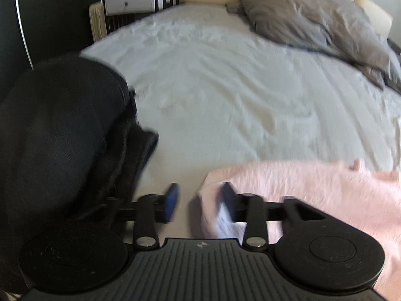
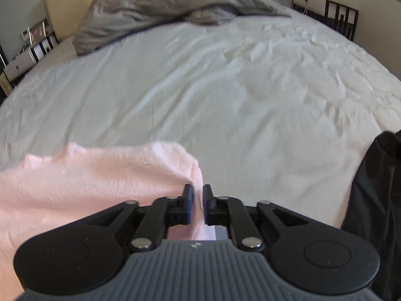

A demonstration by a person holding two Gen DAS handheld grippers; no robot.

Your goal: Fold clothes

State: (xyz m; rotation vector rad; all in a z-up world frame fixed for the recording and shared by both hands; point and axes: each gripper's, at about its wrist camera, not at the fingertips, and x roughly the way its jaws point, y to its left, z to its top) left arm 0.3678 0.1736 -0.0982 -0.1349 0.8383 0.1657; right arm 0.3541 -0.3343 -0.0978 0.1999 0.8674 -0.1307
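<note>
Right wrist view: right gripper (image 2: 198, 204) fingers pinch the pink garment (image 2: 95, 175), stretched sideways toward the left gripper (image 1: 200, 202), fingers spread.

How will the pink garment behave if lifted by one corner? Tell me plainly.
The pink garment looks fuzzy and limp, so it will probably drape and sag. The right gripper pinches only an edge fold, so the rest likely trails. It seems light; the fuzzy pile probably resists slipping.
</note>
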